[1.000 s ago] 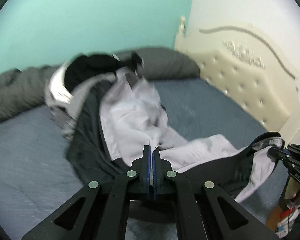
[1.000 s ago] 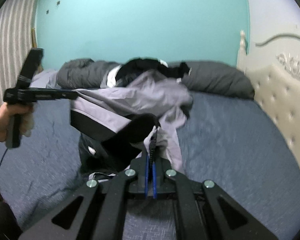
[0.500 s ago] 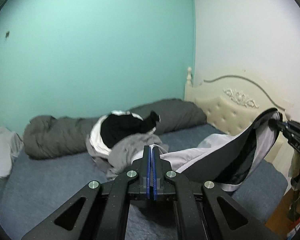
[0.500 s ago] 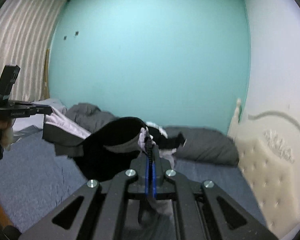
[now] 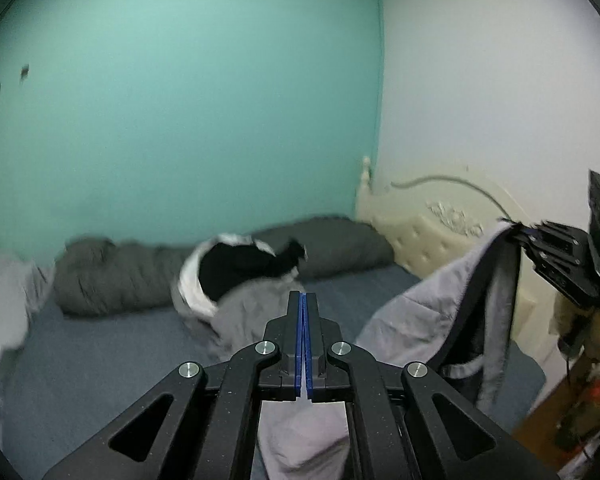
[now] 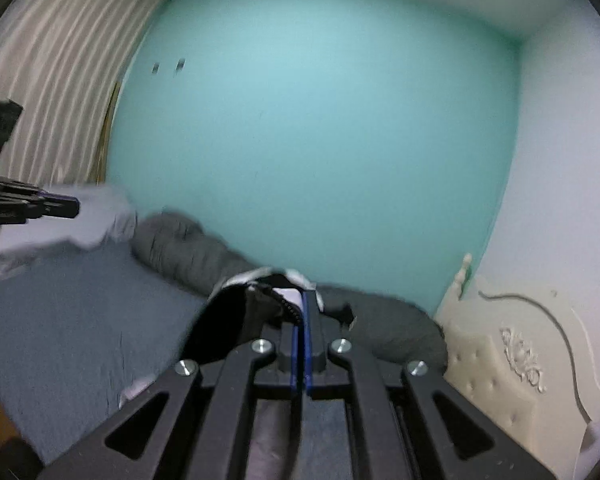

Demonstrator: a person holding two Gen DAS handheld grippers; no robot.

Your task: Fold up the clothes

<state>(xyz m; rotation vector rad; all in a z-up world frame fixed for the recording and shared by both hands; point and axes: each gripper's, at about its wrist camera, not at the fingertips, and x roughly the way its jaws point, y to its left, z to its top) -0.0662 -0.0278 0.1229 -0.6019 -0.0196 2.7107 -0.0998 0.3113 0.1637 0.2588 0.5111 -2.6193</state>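
In the left wrist view, the left gripper [image 5: 304, 300] is seen clenched, its blue pads pressed together on a fold of a grey garment [image 5: 428, 320] whose cloth hangs below the fingers at the bottom of the picture. The garment is stretched in the air from there to the right gripper [image 5: 518, 232], which pinches its far edge at the right, above the blue bedsheet [image 5: 100, 360]. A slip is judged the main risk: only a thin edge is caught by each gripper, so a sharp shake or a wider pull could draw the cloth free. The hanging dark-lined part could also drag into the clothes pile [image 5: 240, 276] lying by the grey pillows [image 5: 340, 244] and catch there.

In the right wrist view, the right gripper [image 6: 302, 312] is closed on the garment's black-lined edge [image 6: 228, 328], which is bunched just left of and against the fingers. The left gripper [image 6: 60, 206] is seen well apart at the left, with pale cloth beside its tip; motion blur hides the grip there. Uneven tension between the two holds could twist the garment.
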